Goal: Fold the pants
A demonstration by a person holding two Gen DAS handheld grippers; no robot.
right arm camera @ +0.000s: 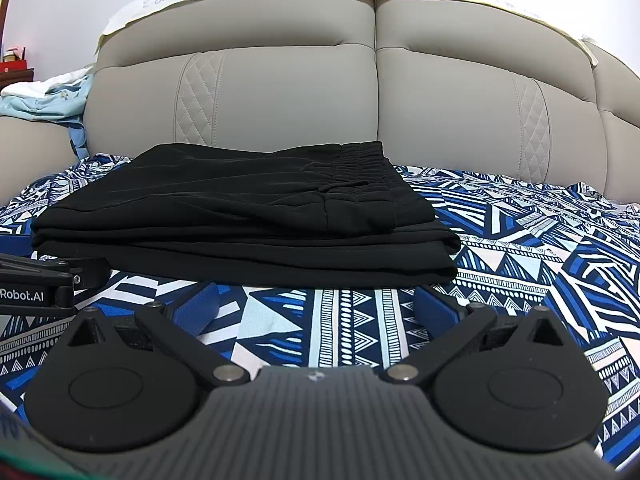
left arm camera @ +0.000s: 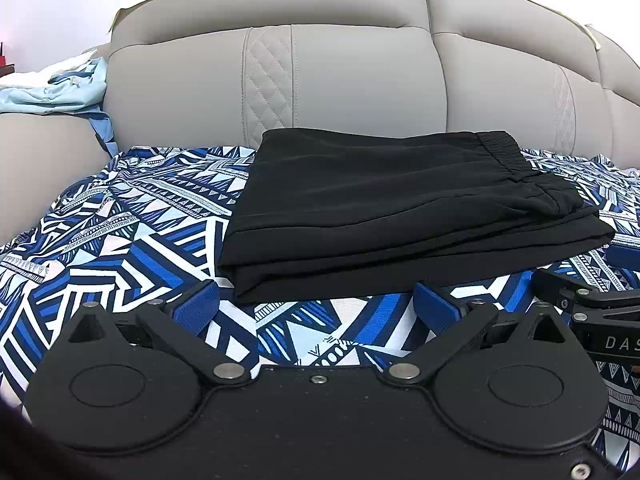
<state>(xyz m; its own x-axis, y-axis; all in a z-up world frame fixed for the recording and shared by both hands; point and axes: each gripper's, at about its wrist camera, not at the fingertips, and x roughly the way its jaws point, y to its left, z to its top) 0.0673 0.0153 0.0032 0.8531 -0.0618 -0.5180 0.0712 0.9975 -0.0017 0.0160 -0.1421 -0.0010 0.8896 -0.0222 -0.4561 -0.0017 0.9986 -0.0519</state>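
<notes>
Left wrist view
Pants: the black pants (left arm camera: 408,216) lie folded into a flat, layered rectangle on the bed, elastic waistband on top at the right end, stacked edges facing the camera.
Left tool: the left tool (left arm camera: 316,308) sits low, just short of the near edge of the pants, its blue-padded fingers (left arm camera: 198,306) spread wide with nothing between them.
Why so: judging by the neat stack and the empty tool, the folding looks finished and the tool is drawn clear so as not to disturb the layers.
Neighbour: the right tool (left arm camera: 600,300) shows at the right border, near the stack's corner; from here I cannot tell how its fingers stand.

Right wrist view
Pants: the same folded stack lies ahead and to the left, nothing gripping it.
Right tool: the right tool (right arm camera: 316,308) rests apart from the cloth, fingers (right arm camera: 436,306) spread, holding nothing.
Left tool: its body pokes in at the left edge, beside the stack's left corner.

Surface and room
Bed: a sheet (right arm camera: 520,248) with a blue, white and black geometric print covers it, a little wrinkled.
Headboard: a padded grey headboard (right arm camera: 360,100) with quilted strips stands behind.
Clutter: pale blue and white clothes (right arm camera: 44,92) are heaped at far left.
</notes>
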